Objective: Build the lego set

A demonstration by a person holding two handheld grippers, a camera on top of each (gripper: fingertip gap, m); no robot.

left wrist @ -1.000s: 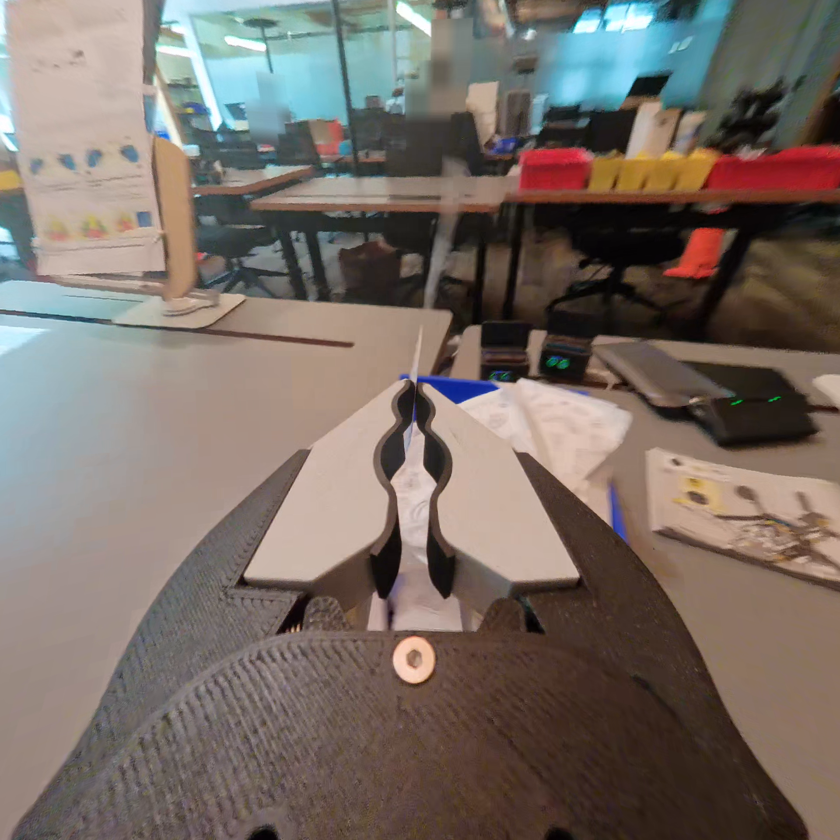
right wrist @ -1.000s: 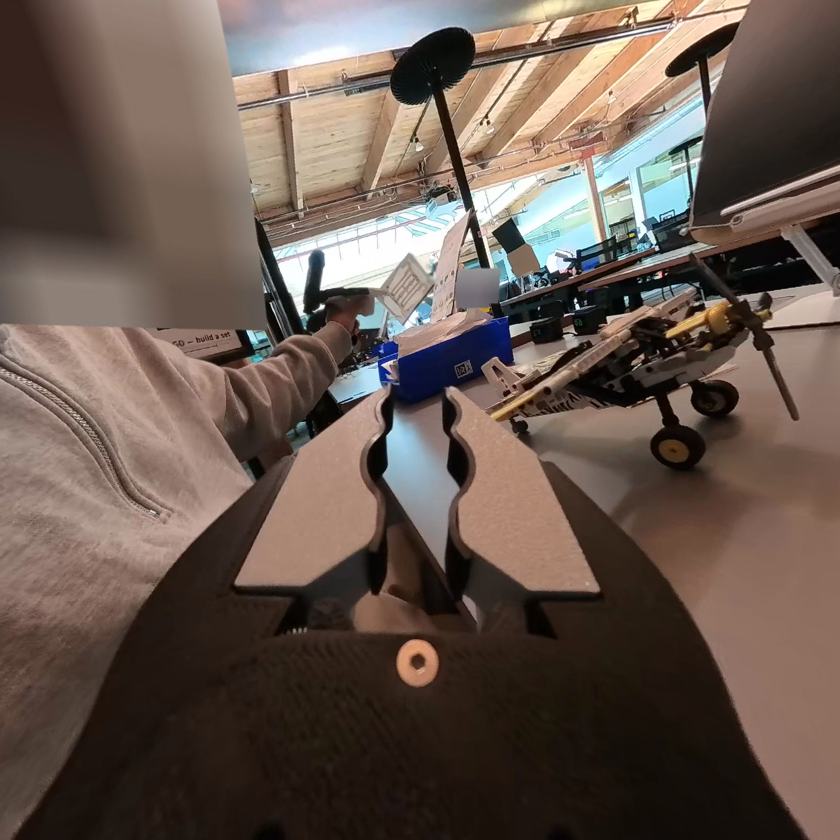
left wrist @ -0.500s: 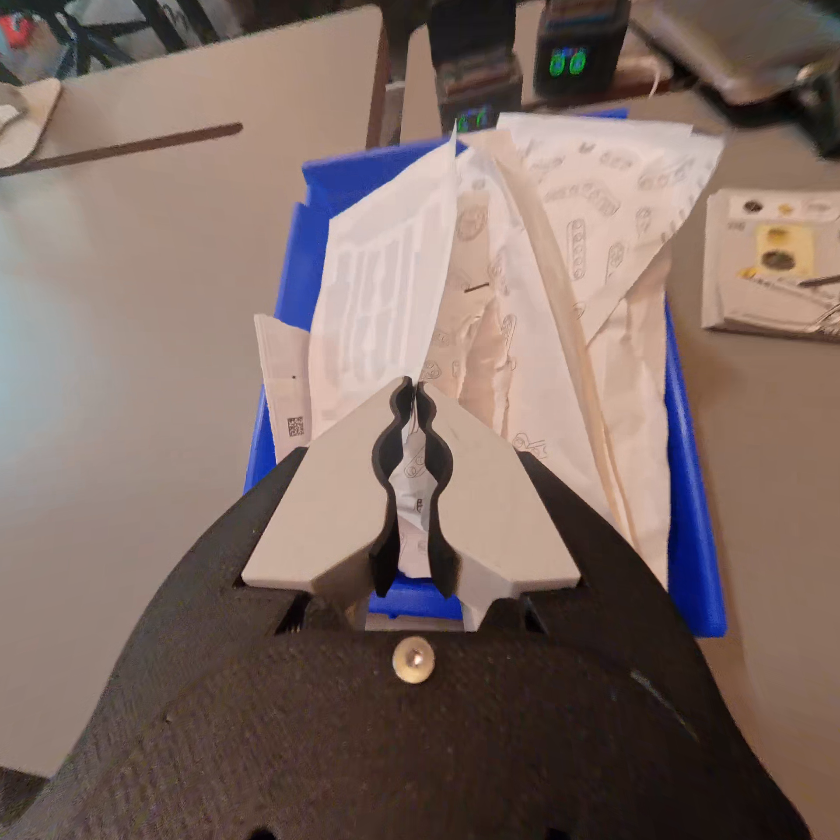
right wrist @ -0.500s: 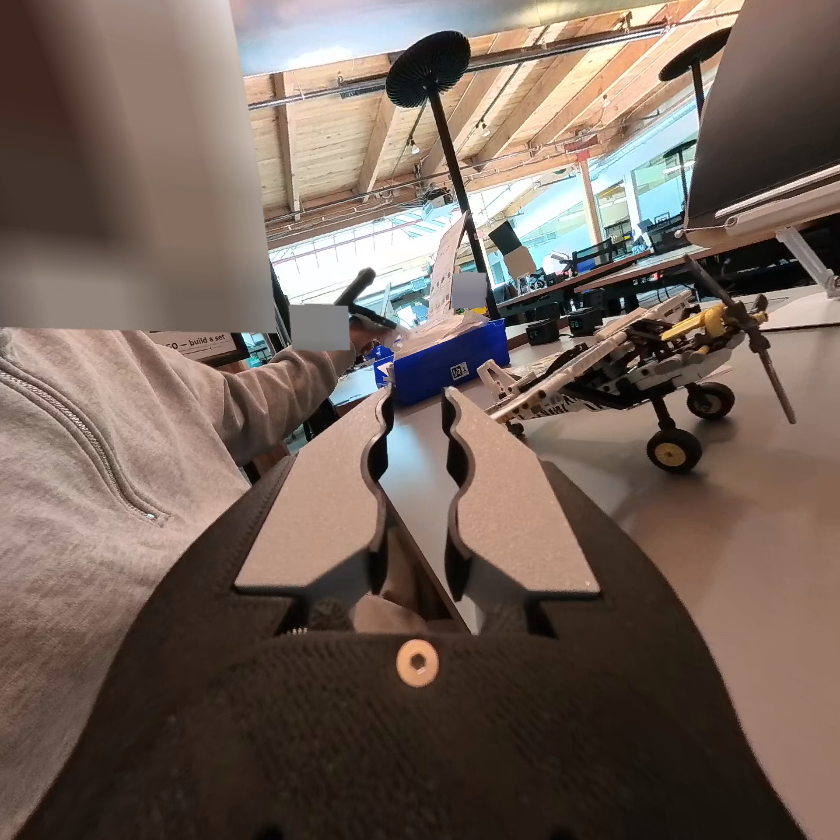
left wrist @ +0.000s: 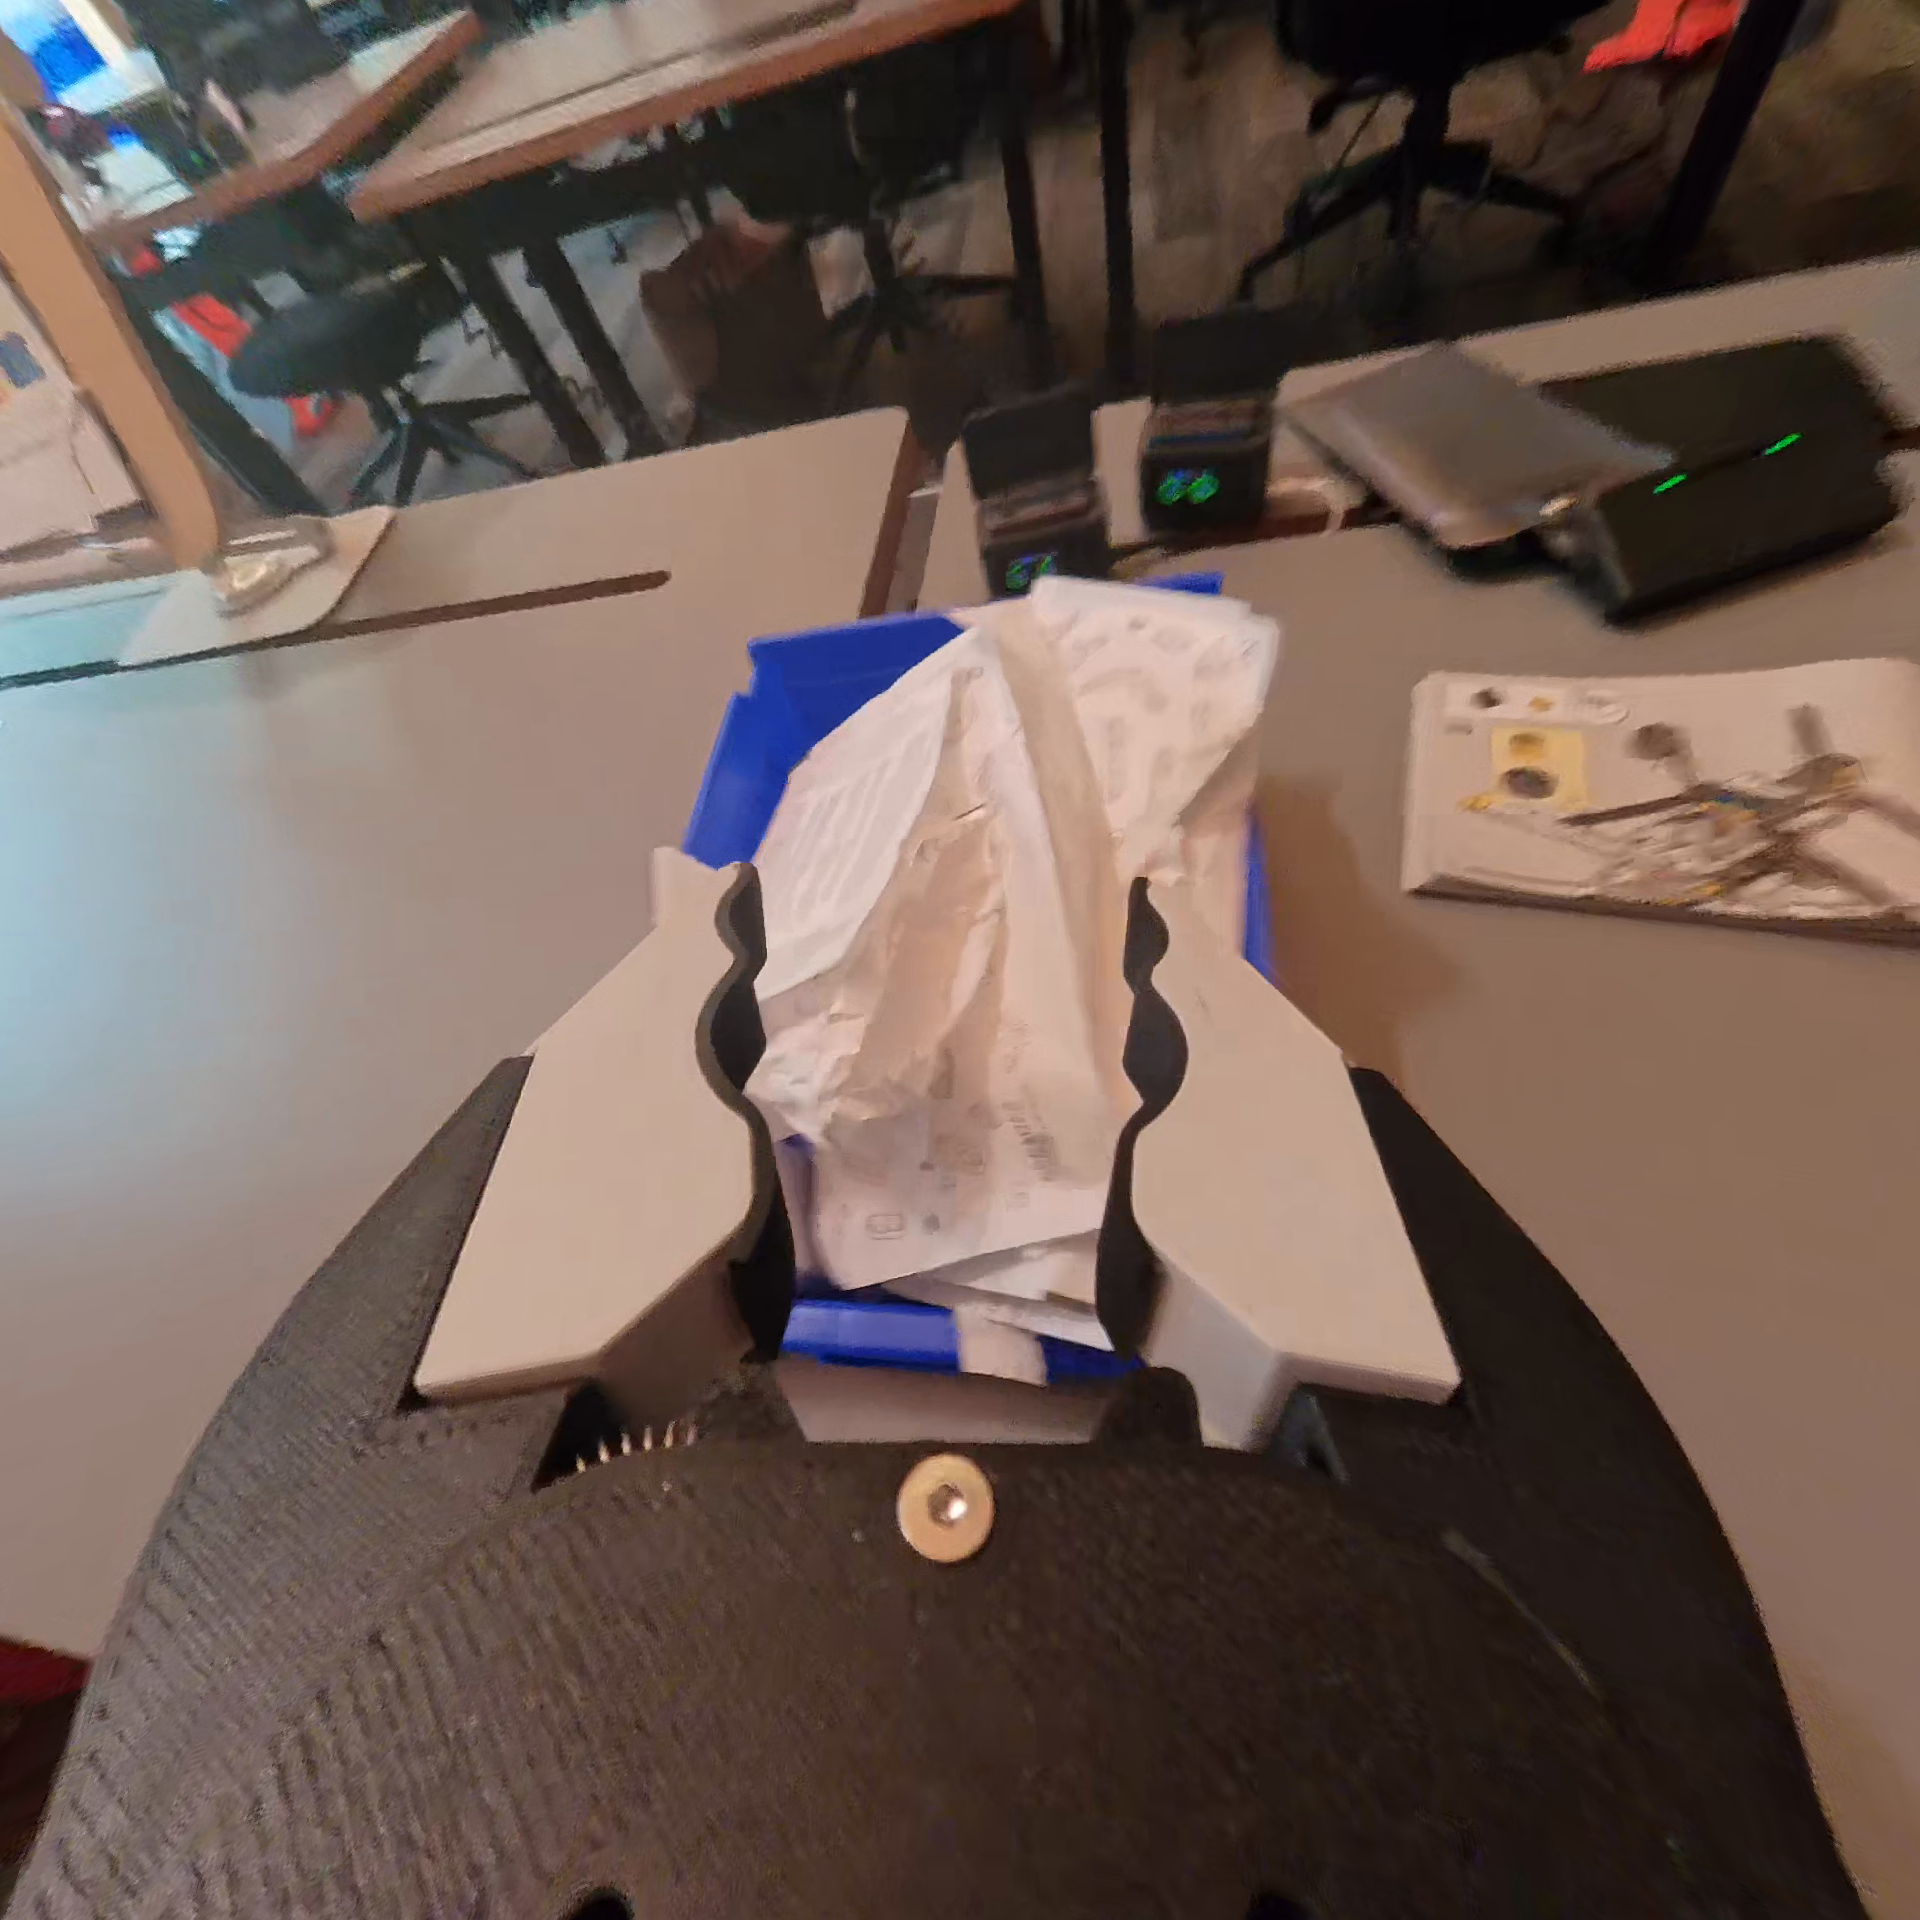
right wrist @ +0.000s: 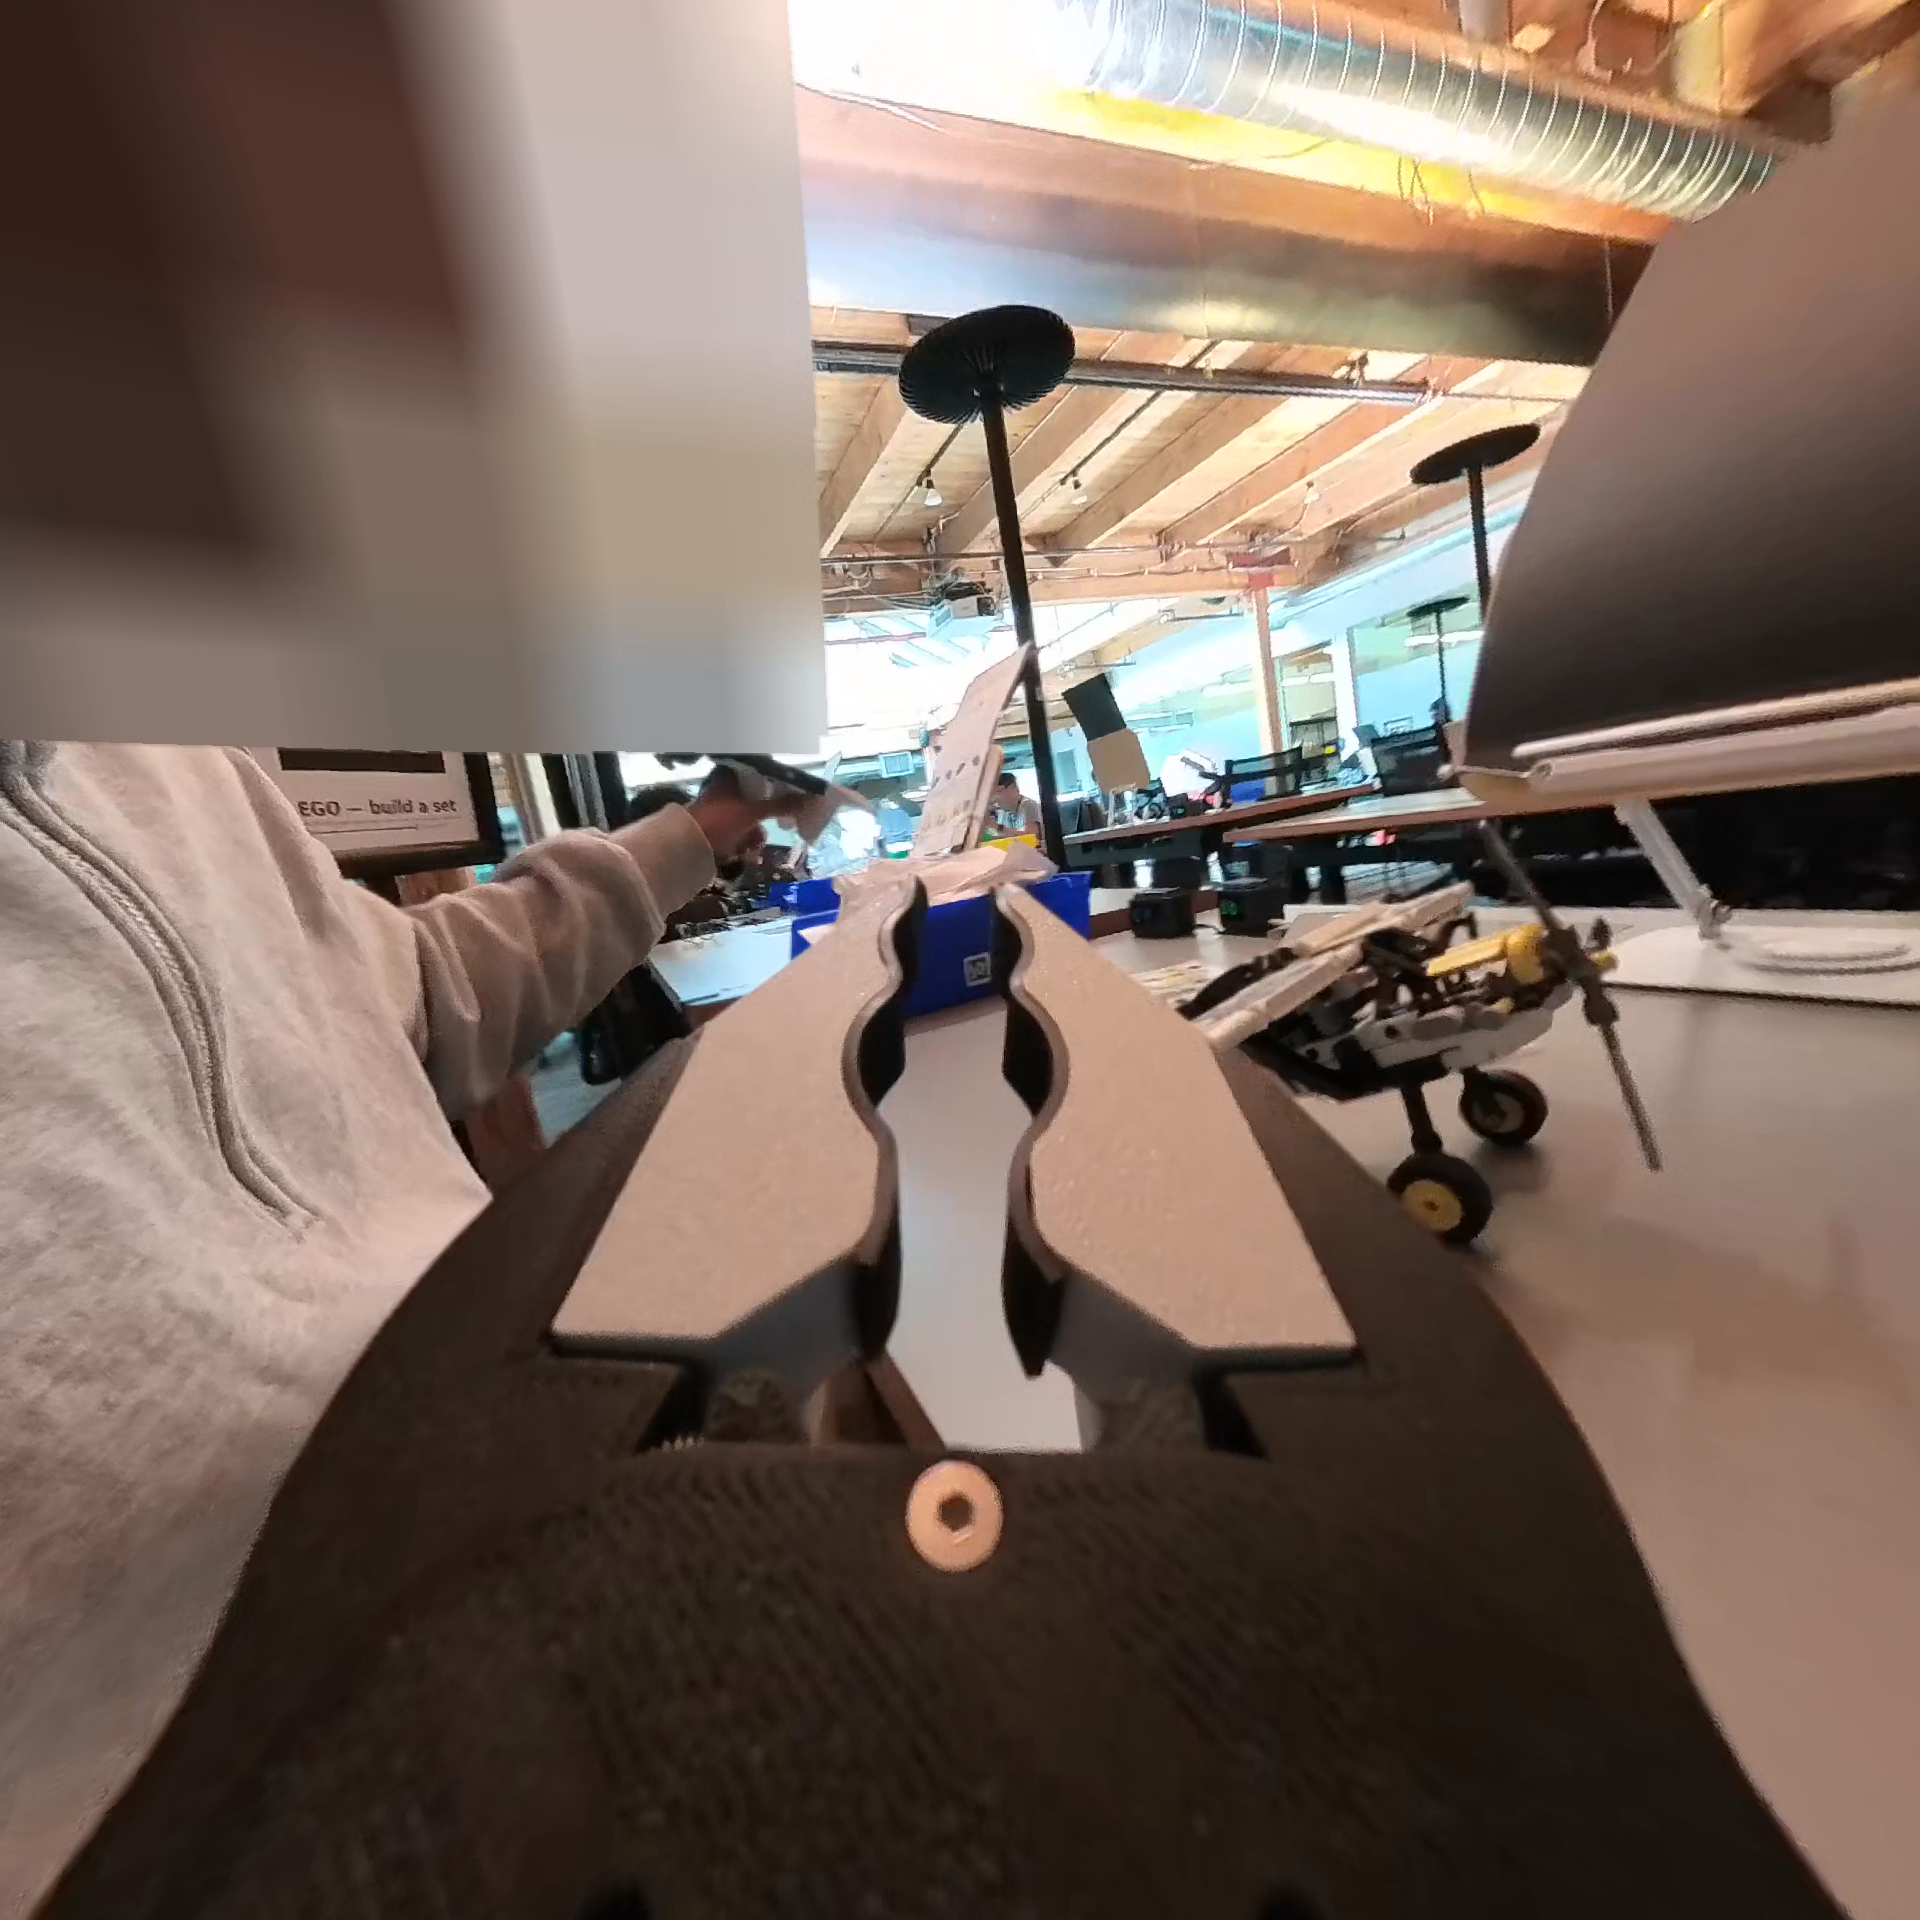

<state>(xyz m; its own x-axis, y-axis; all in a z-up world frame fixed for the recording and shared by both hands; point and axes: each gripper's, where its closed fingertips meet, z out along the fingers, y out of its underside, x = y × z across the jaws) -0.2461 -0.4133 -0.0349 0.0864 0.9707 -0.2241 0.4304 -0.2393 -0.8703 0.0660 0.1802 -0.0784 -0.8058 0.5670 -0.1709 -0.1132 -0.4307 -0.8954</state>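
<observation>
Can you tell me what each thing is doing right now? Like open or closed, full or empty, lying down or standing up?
left gripper: open, above the bin, holding nothing.
right gripper: open, empty.
blue bin: stuffed with crumpled white paper bags.
instruction booklet: lying flat on the grey table.
lego plane: standing on its wheels.
two chargers: green lights on.

Blue bin point(left wrist: 771, 727) interior under crumpled paper point(left wrist: 966, 935)
</observation>
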